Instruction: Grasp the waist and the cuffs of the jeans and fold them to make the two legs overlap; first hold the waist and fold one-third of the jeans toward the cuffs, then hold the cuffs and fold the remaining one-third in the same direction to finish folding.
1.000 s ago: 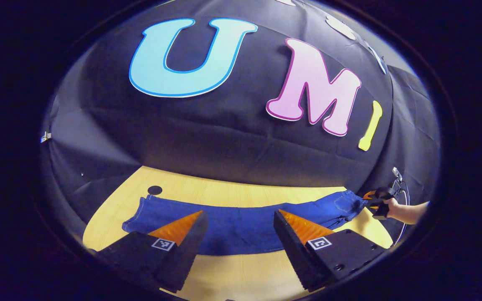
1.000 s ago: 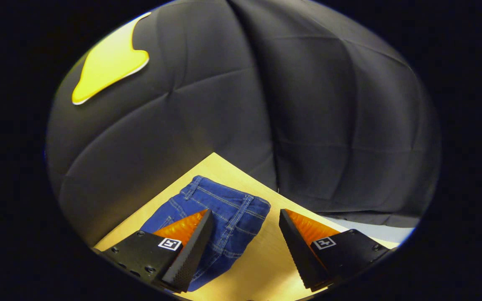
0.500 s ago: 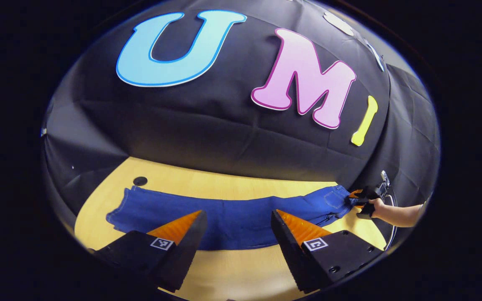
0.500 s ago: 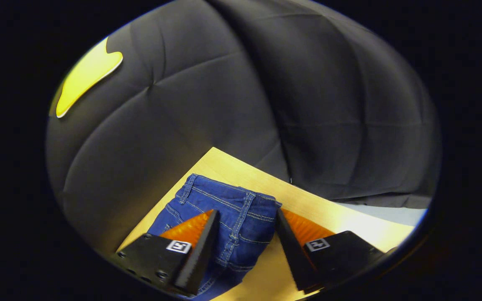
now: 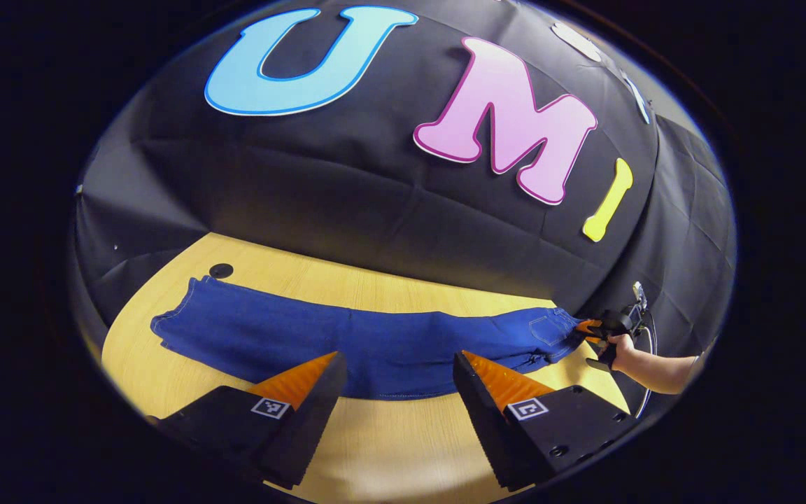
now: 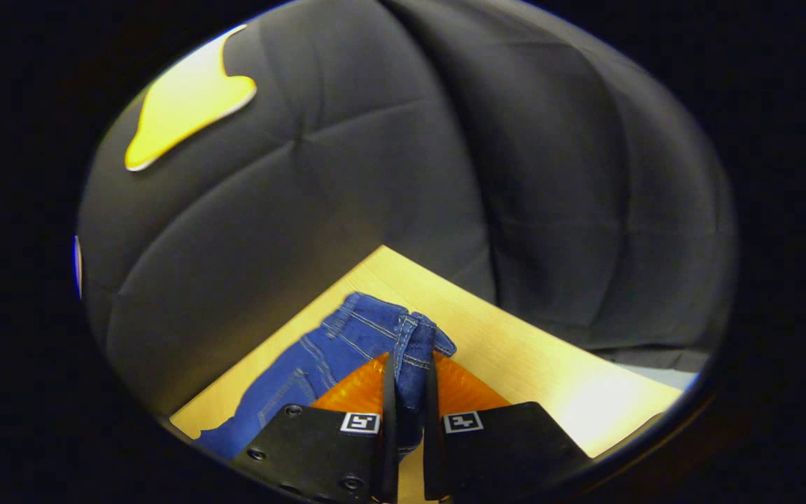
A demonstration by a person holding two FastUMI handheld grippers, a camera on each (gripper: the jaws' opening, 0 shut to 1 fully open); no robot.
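Observation:
Blue jeans [image 5: 347, 339] lie stretched across the wooden table [image 5: 403, 455], cuffs at the left end [image 5: 172, 325] and waist at the far right. My left gripper [image 5: 396, 367] hovers open above the middle of the legs, nothing between its fingers. In the right gripper view my right gripper [image 6: 408, 395] is shut on a bunched fold of the jeans' waist [image 6: 413, 350], the denim pinched between both fingers and lifted a little off the table. In the left gripper view that right gripper [image 5: 599, 329] appears far off at the waist end, held by a hand [image 5: 623, 346].
A small black round mark [image 5: 221, 270] sits on the table behind the cuffs. The black cloth wall [image 5: 375, 210] runs close behind the jeans. The table corner [image 6: 382, 250] lies just past the waist, with bare wood [image 6: 550, 364] to its right.
My right gripper closed from open onto the waist, gathering the denim into a ridge between its fingers. My left gripper drifted slightly, so the jeans sit farther up and left in its view.

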